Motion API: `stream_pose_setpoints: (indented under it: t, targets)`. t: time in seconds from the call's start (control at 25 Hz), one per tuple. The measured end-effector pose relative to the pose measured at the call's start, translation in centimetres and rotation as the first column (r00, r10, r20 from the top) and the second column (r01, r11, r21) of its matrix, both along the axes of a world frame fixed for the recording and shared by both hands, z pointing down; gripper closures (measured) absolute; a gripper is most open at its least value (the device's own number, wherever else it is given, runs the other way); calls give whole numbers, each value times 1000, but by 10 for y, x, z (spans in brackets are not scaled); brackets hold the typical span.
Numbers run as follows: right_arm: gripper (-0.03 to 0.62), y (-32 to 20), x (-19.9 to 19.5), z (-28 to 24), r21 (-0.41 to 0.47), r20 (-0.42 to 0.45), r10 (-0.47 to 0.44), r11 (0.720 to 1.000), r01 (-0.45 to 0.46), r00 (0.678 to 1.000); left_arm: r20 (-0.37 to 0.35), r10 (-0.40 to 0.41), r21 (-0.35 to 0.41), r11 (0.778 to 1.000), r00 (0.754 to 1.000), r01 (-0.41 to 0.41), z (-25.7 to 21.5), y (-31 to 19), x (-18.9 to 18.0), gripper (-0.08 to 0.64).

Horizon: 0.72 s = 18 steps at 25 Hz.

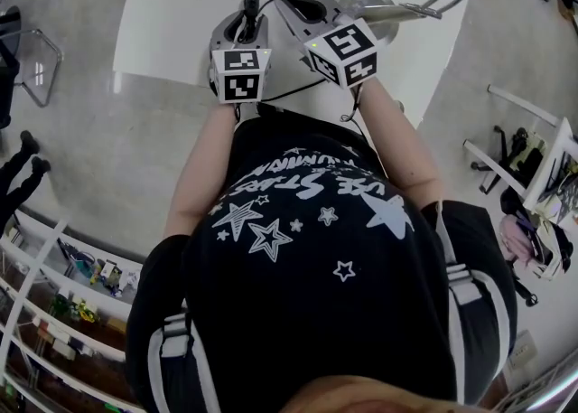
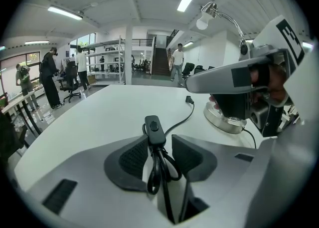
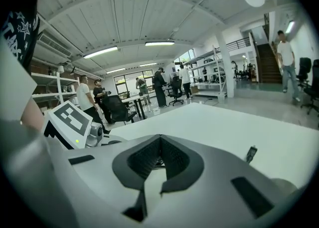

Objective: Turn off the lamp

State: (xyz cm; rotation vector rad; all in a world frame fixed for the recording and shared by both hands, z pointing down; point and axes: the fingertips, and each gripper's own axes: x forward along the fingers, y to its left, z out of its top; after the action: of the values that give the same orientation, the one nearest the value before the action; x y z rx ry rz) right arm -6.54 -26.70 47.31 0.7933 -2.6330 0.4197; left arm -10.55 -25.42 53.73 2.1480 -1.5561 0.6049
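Inspector: Start at the left. State the gripper's condition

Assessor: Found the left gripper (image 2: 159, 137) with jaws spread wide above the white surface (image 2: 99, 117). Noted the inline switch (image 2: 154, 124) standing upright between the pads, its black cord (image 2: 158, 169) looped beneath; gap visible against the right pad, so no clamping

Inspector: Proceed rightward. Locate the lamp

Assessor: Logged a loose plug (image 2: 189, 100) lying on the surface just beyond the switch. Located the round metal lamp base (image 2: 227, 119) resting on the surface further right, white bulb (image 2: 203, 21) high above it. Unable to tell whether lit

Inspector: Close with the far right

Assessor: Found the right gripper (image 3: 159, 139) with pad tips pressed together, nothing seen between them. Recorded it close beside the lamp base, per the head view and the left gripper view. Noted both marker cubes side by side near the surface's front edge, left cube (image 1: 239, 75), right cube (image 1: 341, 51)
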Motion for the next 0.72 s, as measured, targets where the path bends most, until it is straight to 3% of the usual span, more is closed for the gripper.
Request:
stream_pose_setpoints:
  t: [0.36, 0.72]
  targets:
    - [587, -2, -17, 21, -43, -70, -67, 997, 65, 995, 14, -19, -11, 1000, 1000, 20, 0, -3, -6, 417]
    - [587, -8, -36, 51, -101, -165, -182, 981, 167, 969, 42, -11, 1, 1000, 999, 10, 3, -4, -1, 434]
